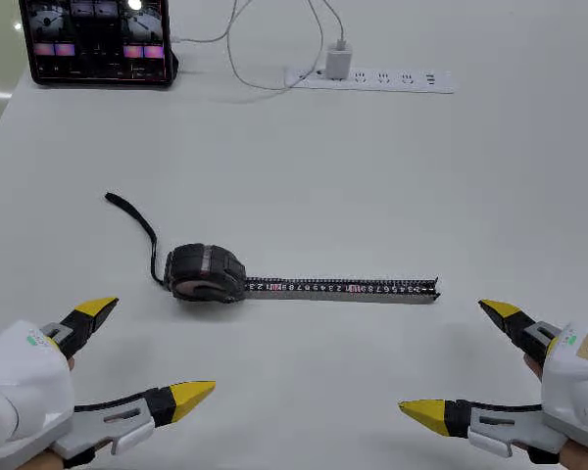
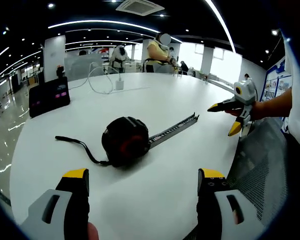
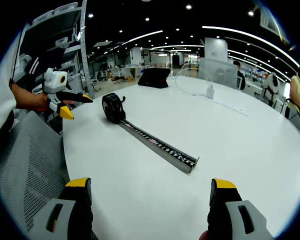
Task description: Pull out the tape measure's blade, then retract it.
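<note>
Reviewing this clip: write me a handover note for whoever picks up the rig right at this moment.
Left claw: open, empty, hovering near the table edge, short of the tape measure case.
Right claw: open, empty, hovering near the tip of the blade, not touching it.
Things: the case lies on the white table, the blade extended flat toward the right claw; the wrist strap trails off on the case's other side.
Done: blade pulled out.
Left: retract the blade, probably steadying the case with the left claw first.
</note>
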`<state>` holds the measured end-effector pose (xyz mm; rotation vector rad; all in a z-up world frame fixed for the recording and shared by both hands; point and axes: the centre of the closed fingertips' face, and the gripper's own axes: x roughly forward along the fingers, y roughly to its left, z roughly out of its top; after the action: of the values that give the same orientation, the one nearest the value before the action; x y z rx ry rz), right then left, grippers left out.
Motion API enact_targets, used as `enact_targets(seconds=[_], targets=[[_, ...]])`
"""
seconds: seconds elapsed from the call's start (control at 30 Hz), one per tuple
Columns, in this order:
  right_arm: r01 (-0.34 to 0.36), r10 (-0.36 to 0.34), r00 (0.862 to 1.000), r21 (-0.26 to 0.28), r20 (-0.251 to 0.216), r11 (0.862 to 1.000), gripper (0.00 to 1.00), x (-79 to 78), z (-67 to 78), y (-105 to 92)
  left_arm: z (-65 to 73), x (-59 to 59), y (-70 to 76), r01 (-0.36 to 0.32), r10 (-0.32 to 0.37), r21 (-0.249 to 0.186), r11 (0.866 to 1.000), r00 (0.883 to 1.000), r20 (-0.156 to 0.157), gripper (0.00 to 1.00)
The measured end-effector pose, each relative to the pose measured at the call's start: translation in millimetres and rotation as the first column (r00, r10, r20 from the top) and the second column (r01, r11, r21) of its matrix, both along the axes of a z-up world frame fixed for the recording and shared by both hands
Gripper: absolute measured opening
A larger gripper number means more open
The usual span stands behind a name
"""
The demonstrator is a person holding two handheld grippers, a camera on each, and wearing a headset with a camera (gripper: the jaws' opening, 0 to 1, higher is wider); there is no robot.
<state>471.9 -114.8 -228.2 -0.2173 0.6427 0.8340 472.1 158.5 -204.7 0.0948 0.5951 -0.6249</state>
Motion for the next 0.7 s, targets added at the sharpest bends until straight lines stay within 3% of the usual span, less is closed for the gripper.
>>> enact_targets(seconds=[0.7], targets=[[0.001,-0.001,1.0,0.005,-0.002,1.0,0.96,3.1,1.1,-0.5,-4.4,27.1,-15.9,-0.044,0.044,-0.035,0.998,0.999,-0.013,0.87]])
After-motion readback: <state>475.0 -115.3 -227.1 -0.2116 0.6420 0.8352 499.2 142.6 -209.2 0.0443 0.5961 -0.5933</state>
